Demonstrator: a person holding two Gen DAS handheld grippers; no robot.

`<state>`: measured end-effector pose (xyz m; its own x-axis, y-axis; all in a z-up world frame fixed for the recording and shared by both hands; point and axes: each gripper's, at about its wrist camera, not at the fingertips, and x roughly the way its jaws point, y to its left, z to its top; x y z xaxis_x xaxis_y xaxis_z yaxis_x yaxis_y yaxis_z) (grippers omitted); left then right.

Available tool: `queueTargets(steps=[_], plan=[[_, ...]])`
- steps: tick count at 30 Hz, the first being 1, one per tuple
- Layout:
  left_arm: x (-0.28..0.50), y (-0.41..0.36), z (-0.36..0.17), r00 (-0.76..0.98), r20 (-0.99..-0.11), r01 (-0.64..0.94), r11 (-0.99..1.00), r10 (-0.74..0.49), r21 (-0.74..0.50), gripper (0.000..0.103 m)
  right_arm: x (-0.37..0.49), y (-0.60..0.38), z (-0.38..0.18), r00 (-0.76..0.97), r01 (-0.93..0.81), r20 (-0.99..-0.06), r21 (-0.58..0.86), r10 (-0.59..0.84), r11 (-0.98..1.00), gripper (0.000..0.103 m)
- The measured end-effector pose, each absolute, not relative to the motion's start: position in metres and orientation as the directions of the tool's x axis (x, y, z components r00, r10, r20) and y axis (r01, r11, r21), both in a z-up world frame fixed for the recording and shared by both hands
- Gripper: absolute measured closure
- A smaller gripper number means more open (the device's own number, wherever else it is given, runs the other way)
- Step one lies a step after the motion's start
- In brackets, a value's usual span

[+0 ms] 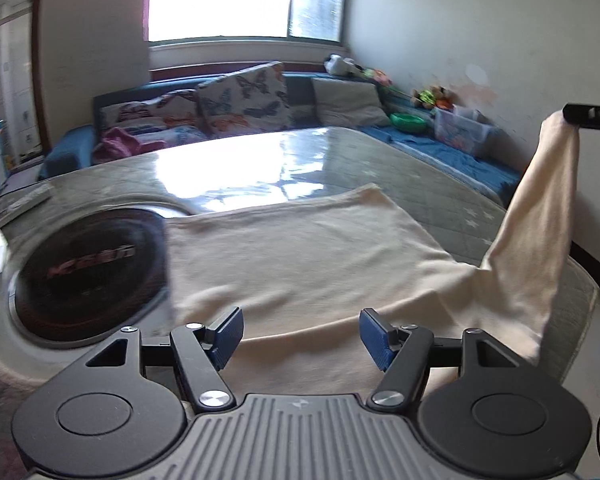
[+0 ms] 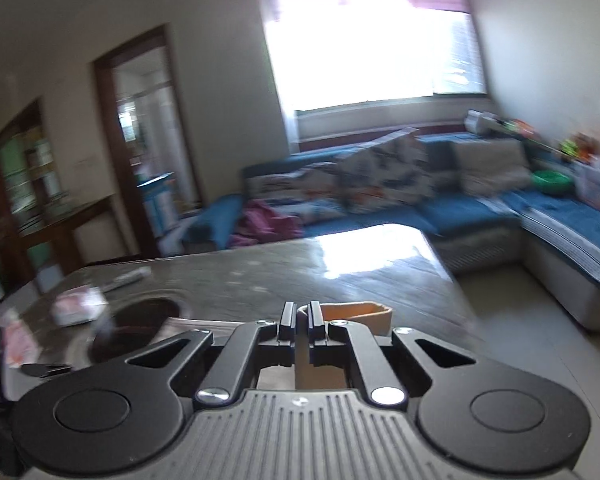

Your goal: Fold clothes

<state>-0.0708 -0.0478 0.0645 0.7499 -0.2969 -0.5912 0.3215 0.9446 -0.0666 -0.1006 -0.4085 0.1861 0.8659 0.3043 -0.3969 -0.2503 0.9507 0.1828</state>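
Observation:
A cream garment (image 1: 300, 264) lies spread flat on the glossy table (image 1: 260, 156). One of its sleeves (image 1: 540, 216) is pulled up off the table at the right. The right gripper (image 1: 572, 114) is shut on that sleeve's end, high above the table's right edge. In the right wrist view the same gripper (image 2: 300, 318) has its fingers pinched on cream cloth (image 2: 364, 312), which bunches just past the tips. My left gripper (image 1: 302, 336) hovers open over the garment's near edge, blue pads apart, nothing between them.
A round dark inset plate (image 1: 88, 276) sits in the table left of the garment. A white packet (image 2: 78, 306) and a remote (image 2: 126, 278) lie at the table's left. A blue corner sofa (image 2: 460, 208) with cushions stands behind the table. A doorway (image 2: 148, 140) is at the left.

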Motion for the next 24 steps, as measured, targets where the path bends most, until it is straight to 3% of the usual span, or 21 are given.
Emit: queueTargets(steps=[6, 12, 19, 24], plan=[[-0.083, -0.011, 0.065, 0.781, -0.569, 0.244, 0.965, -0.257, -0.1, 0.035, -0.082, -0.341, 0.192, 0.794, -0.427, -0.416, 0.137, 0.444, 0.894, 0.098], [-0.098, 0.016, 0.062, 0.796, -0.564, 0.18, 0.976, -0.218, -0.124, 0.034, -0.066, -0.266, 0.168, 0.654, -0.589, -0.503, 0.132, 0.566, 0.797, 0.098], [-0.102, 0.037, 0.06, 0.803, -0.569, 0.122, 0.983, -0.18, -0.14, 0.034, -0.065, -0.213, 0.136, 0.503, -0.693, -0.59, 0.163, 0.632, 0.703, 0.097], [-0.104, 0.037, 0.062, 0.808, -0.561, 0.124, 0.983, -0.18, -0.138, 0.034, -0.071, -0.214, 0.133, 0.488, -0.701, -0.578, 0.188, 0.654, 0.688, 0.093]])
